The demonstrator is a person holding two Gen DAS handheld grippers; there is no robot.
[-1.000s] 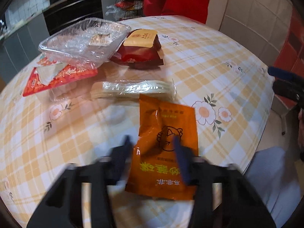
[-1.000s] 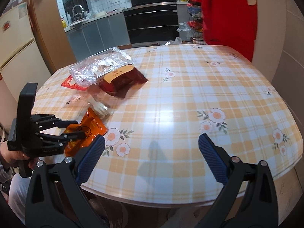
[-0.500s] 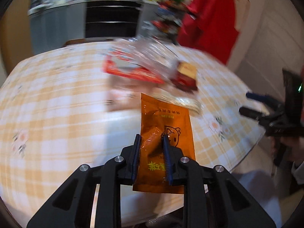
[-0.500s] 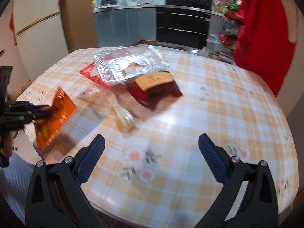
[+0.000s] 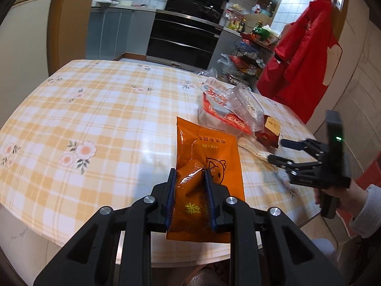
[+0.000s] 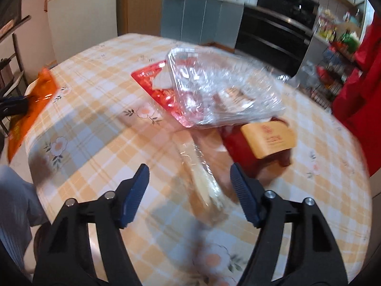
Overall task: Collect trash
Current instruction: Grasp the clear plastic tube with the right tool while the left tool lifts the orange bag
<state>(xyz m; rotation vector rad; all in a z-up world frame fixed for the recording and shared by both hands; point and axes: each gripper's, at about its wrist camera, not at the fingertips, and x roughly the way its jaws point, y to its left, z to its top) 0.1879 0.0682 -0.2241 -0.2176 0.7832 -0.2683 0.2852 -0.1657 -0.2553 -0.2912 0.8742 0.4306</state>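
My left gripper [image 5: 189, 177] is shut on an orange snack packet [image 5: 209, 152] and holds it up above the table's near edge; the packet also shows at the left of the right wrist view [image 6: 31, 100]. My right gripper [image 6: 189, 174] is open, just above a clear-wrapped pale stick-shaped packet [image 6: 202, 178]. Behind it lie a clear plastic tray [image 6: 219, 85], a red wrapper [image 6: 157, 88] and a dark red packet with a tan label [image 6: 269, 138]. The right gripper also shows in the left wrist view [image 5: 283, 151].
A round table with a yellow checked flowered cloth [image 5: 95, 119] holds the trash. A red garment [image 5: 307, 54] hangs at the right. A wire rack with goods [image 5: 247, 54] and a black oven [image 5: 188, 38] stand behind the table. A fridge [image 6: 81, 12] stands at the left.
My left gripper closed on the orange packet and lifted it off the table, swinging left. My right gripper moved in over the clear-wrapped packet and narrowed its opening.
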